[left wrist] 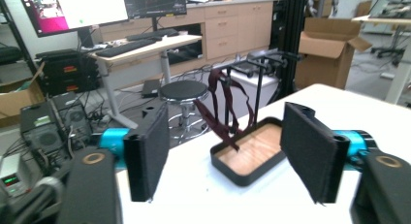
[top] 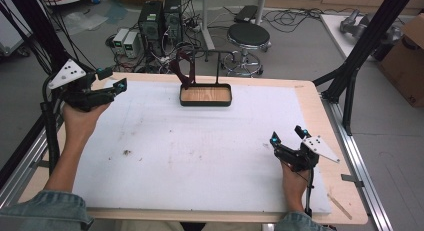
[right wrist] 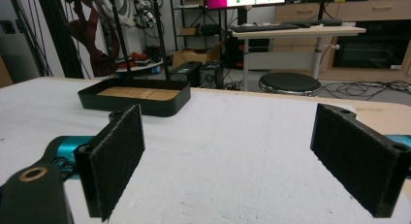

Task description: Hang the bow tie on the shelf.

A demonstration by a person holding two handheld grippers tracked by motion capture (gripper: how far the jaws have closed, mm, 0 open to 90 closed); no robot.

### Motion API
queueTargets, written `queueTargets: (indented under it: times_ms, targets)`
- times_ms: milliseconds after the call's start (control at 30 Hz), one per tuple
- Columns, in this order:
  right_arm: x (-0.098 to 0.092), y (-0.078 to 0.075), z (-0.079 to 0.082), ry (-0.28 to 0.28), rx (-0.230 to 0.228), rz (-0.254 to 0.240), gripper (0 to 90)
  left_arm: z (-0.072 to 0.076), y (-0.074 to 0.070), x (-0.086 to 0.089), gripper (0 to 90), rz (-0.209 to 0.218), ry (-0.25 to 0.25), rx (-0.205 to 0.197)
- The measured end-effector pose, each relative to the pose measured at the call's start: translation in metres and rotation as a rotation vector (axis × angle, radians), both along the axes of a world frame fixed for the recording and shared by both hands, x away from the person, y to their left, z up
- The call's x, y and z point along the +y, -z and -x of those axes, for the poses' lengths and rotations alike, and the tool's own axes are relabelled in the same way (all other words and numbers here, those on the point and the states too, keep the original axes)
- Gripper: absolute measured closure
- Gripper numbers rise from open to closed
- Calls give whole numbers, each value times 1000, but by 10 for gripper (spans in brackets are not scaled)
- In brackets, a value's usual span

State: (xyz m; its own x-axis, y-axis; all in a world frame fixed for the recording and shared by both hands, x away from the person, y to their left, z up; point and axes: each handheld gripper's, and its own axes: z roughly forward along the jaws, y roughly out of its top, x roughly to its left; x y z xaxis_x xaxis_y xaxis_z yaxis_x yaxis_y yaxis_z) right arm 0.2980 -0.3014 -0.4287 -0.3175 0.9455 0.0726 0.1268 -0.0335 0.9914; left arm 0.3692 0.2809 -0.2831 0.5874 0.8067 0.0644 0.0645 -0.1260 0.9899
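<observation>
A black stand with a wood-floored tray (top: 205, 95) sits at the far middle of the white board. A dark red strap (top: 183, 68) hangs from the left end of its top bar and droops onto the tray's left edge. In the left gripper view the strap (left wrist: 224, 107) and tray (left wrist: 249, 153) lie straight ahead between the jaws. My left gripper (top: 114, 81) is held above the board's far left corner, open and empty. My right gripper (top: 288, 137) rests low at the near right, open and empty, with the tray (right wrist: 135, 99) far off to its left.
The white foam board (top: 200, 146) covers most of the wooden table. A small dark speck (top: 127, 152) lies left of centre. Black frame posts (top: 365, 41) stand at the table's right and left. A stool (top: 248, 36) and computers (top: 160, 21) are on the floor beyond.
</observation>
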Motion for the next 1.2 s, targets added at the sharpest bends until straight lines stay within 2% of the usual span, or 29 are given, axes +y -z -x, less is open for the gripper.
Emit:
queueTargets:
  times_ms: [100, 300, 567, 667, 767, 1033, 1200]
  targets:
    - [0, 0, 0, 1, 0, 0, 113, 12, 3, 1, 319, -21, -12, -7]
    - [0, 0, 0, 1, 0, 2, 113, 32, 13, 4, 286, -24, -22, -12]
    - [0, 0, 0, 4, 0, 3, 113, 55, 38, 8, 256, -12, -50, -6]
    - [0, 0, 0, 2, -3, 9, 113, 61, 47, 10, 251, -1, -52, 13]
    - [0, 0, 0, 4, -1, 8, 113, 66, 57, 9, 242, 1, -80, 15]
    - [1, 0, 0, 3, -1, 9, 113, 76, 86, 6, 239, -27, -113, 30]
    - [1, 0, 0, 1, 3, 7, 113, 79, 102, 5, 215, -42, -173, 52]
